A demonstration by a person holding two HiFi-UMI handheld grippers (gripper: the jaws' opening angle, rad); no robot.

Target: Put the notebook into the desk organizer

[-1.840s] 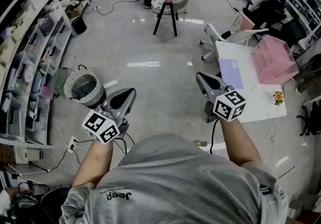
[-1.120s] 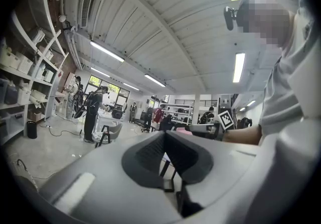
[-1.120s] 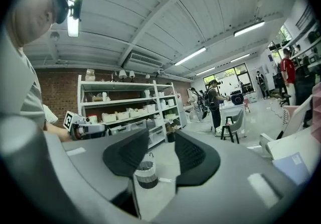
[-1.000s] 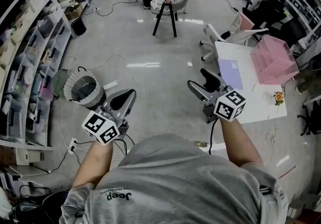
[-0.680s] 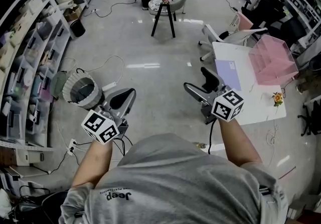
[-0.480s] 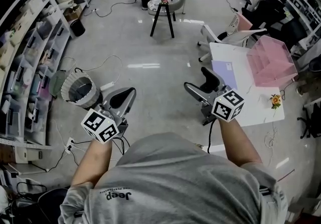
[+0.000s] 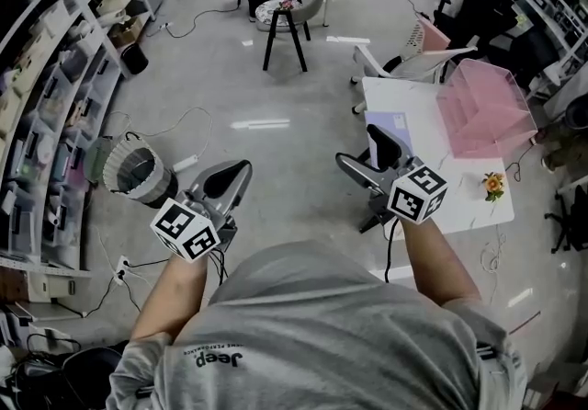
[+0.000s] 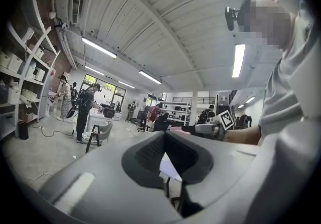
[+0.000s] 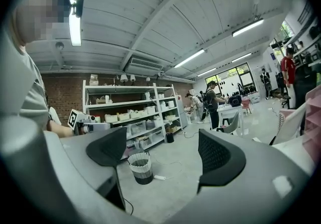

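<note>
In the head view a lavender notebook (image 7: 397, 126) lies flat on a small white table (image 7: 432, 180), left of a pink desk organizer (image 7: 487, 109) that stands on the same table. My right gripper (image 7: 362, 153) hangs in the air at the table's near left edge. Its jaws are wide open with nothing between them, and one jaw covers the notebook's near corner. The right gripper view shows those open jaws (image 9: 160, 153) over bare floor. My left gripper (image 7: 227, 182) is held over the floor far left of the table, shut and empty (image 8: 164, 136).
A wire waste basket (image 7: 138, 175) stands on the floor at the left, with cables around it. Shelving (image 7: 46, 96) lines the left wall. A black stool (image 7: 283, 27) and a white chair (image 7: 390, 59) stand beyond the table. A small flower (image 7: 493, 184) sits on the table's near side.
The right gripper's jaws have opened wide. The table with notebook and organizer has shifted left and nearer in the head view. The left gripper stays shut in place.
</note>
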